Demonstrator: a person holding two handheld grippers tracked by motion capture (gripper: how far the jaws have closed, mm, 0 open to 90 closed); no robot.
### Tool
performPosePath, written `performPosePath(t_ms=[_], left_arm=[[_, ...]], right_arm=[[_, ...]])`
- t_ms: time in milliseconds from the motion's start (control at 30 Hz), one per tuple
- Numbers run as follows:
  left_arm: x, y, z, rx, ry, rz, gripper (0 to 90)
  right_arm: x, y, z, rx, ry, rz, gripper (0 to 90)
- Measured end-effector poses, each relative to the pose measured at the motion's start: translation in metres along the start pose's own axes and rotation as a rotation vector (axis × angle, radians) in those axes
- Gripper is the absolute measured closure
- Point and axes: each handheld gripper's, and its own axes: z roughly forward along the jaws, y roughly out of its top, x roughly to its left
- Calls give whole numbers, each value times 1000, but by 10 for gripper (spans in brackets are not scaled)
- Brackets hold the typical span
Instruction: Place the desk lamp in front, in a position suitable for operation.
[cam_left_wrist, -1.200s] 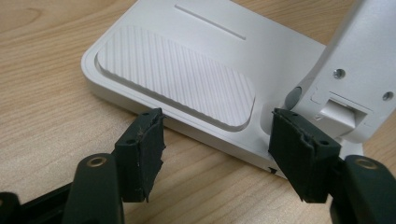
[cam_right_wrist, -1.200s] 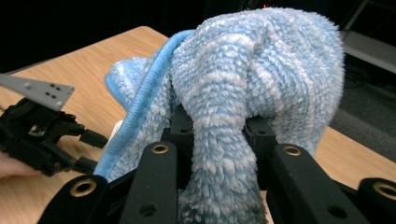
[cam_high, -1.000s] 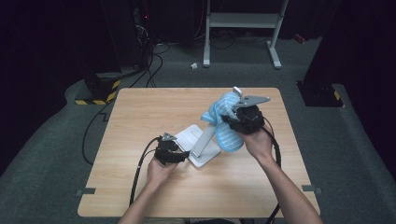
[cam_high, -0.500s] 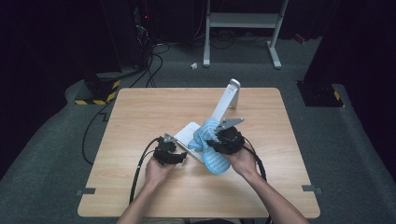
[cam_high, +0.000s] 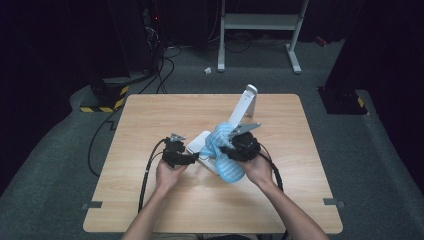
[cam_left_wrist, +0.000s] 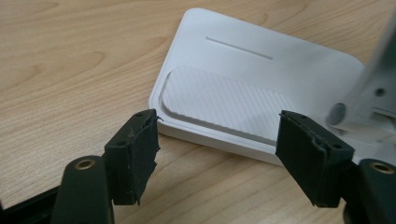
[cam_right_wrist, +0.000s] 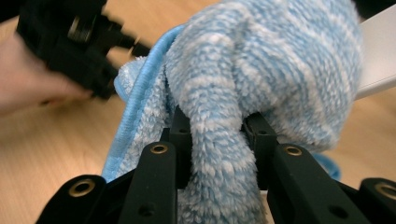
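Observation:
A white desk lamp stands mid-table, its flat base (cam_high: 201, 143) low and its arm (cam_high: 243, 106) slanting up to the back. My right gripper (cam_high: 223, 148) is shut on a fluffy blue striped cloth (cam_high: 227, 165), which bunches over the base's right side. In the right gripper view the cloth (cam_right_wrist: 261, 60) bulges out between the jaws of that gripper (cam_right_wrist: 217, 126). My left gripper (cam_high: 193, 159) sits at the base's near-left edge. Its jaws have just been opening; in the left gripper view the left gripper (cam_left_wrist: 219, 123) stands open before the ribbed base (cam_left_wrist: 224, 98), touching nothing.
The wooden table (cam_high: 150, 115) has bare room on all sides of the lamp. Black cables trail from both grippers toward the near edge. Dark floor, a white stand (cam_high: 260, 22) and more cables lie beyond the far edge.
The right gripper has come down and toward the near left with the cloth, from the lamp's upper arm to its base. The lamp arm now stands uncovered. The left jaws stand wider.

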Motion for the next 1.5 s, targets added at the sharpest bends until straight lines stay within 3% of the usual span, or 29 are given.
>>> performPosePath(t_ms=[133,233,333,467,600,767,933,1067,1133,1233,1400,1500], left_arm=[[4,-3,9,30,14,-16,309],[2,-3,10,41,38,15,309],[3,-5,11,51,35,24,311],[4,-4,10,55,35,27,323],[6,-5,8,58,25,16,320],[5,-6,-11,2,-21,10,312],[-2,-13,-46,-82,-93,5,293],[-18,-18,-65,-97,-171,38,264],[-27,-19,-66,-82,-200,57,254],[-39,-22,-59,-52,-206,87,245],[-51,-24,-46,-22,-215,100,266],[-55,-24,-41,3,-210,123,338]], right_arm=[[15,-16,21,40,48,-13,696],[26,-26,36,80,77,-34,696],[38,-34,49,121,91,-53,695],[43,-39,52,137,98,-71,693],[40,-43,43,132,92,-78,686],[39,-54,35,129,72,-81,677],[52,-56,51,138,80,-113,651],[56,-53,63,114,113,-106,576],[56,-53,65,110,140,-101,521],[55,-57,60,102,160,-94,438],[48,-69,43,82,146,-96,364],[39,-76,31,70,147,-80,355]])
